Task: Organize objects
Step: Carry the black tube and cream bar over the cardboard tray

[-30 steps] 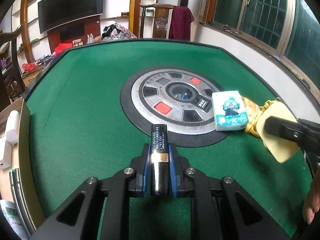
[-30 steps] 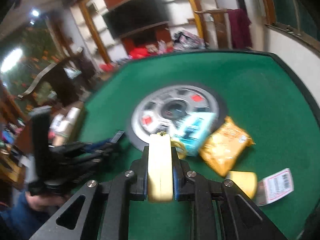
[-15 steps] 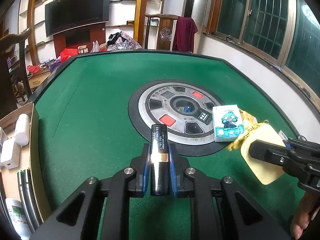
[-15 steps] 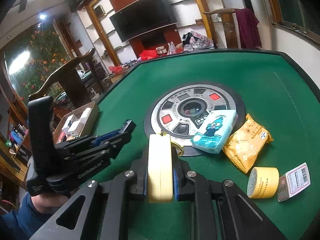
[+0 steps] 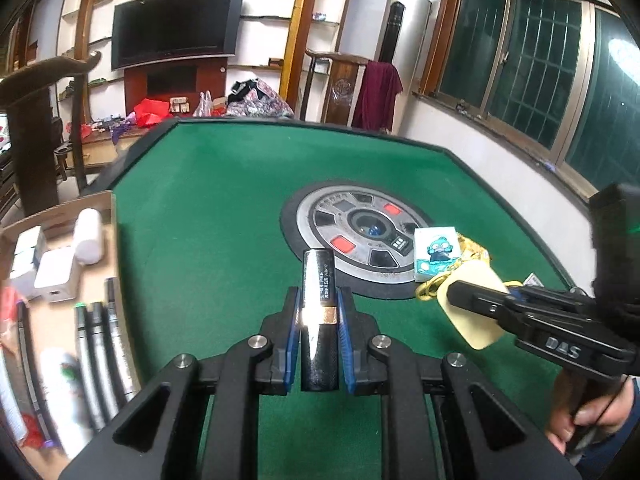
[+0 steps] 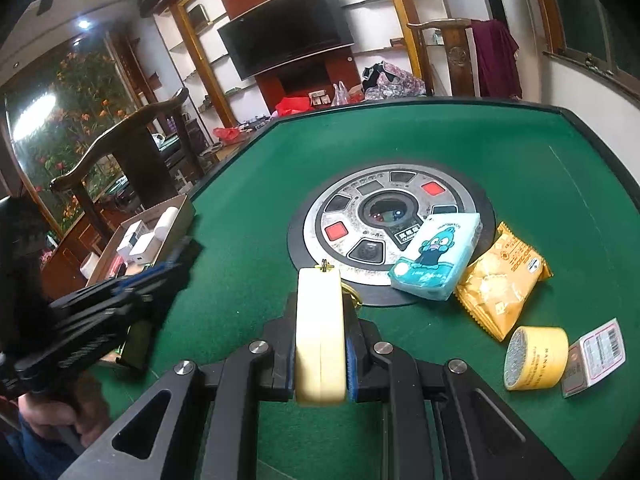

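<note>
My left gripper [image 5: 318, 312] is shut on a black tube with a gold band [image 5: 318, 304], held above the green table [image 5: 208, 220]. My right gripper [image 6: 320, 320] is shut on a pale yellow flat case [image 6: 320, 332] with a gold chain; the case also shows in the left wrist view [image 5: 474, 312]. A cardboard box [image 6: 176, 208] with white items stands off the table's left edge. On the table lie a teal tissue pack [image 6: 436, 256], a yellow snack bag [image 6: 500, 280], a yellow roll [image 6: 538, 358] and a labelled packet [image 6: 596, 356].
A round grey centre panel [image 6: 384, 216] sits in the table's middle. The box in the left wrist view [image 5: 60, 280] holds white bottles, white boxes and several dark pens [image 5: 100, 352]. A wooden chair [image 6: 120, 148] stands left of the table.
Both grippers have moved left and back, each still holding its object. The cardboard box and its contents have come into the left wrist view.
</note>
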`<state>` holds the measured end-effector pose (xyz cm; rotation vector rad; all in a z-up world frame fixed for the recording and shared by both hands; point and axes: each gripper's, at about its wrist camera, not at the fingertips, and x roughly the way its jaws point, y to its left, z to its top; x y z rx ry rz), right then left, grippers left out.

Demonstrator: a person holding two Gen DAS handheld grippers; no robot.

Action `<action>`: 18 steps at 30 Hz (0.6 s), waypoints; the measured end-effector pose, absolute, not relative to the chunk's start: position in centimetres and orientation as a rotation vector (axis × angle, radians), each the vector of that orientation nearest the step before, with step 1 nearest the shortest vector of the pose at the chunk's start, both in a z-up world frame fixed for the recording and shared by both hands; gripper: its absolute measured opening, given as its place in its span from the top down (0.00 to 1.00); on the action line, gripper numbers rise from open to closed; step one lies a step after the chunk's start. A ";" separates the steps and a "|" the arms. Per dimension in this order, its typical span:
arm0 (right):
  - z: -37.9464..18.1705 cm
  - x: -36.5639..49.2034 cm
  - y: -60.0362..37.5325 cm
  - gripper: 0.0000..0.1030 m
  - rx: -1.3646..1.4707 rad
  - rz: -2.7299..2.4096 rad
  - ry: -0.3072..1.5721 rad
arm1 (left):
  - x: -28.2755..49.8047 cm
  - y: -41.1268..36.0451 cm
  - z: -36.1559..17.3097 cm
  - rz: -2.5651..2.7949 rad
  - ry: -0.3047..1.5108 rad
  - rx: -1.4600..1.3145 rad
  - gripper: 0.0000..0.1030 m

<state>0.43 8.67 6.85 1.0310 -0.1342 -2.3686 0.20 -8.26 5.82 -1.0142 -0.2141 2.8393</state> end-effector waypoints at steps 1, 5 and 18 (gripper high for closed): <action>6.9 0.5 8.6 0.81 1.031 -2.371 -0.139 | 0.6 -8.6 6.2 2.845 -0.221 -1.003 0.84; 7.2 1.5 7.7 0.81 1.022 -2.368 -0.168 | 2.7 -10.2 7.9 2.871 -0.241 -0.955 0.83; 10.7 5.3 -1.4 0.81 0.945 -2.221 -0.089 | 8.1 -19.3 10.9 3.021 -0.368 -0.867 0.83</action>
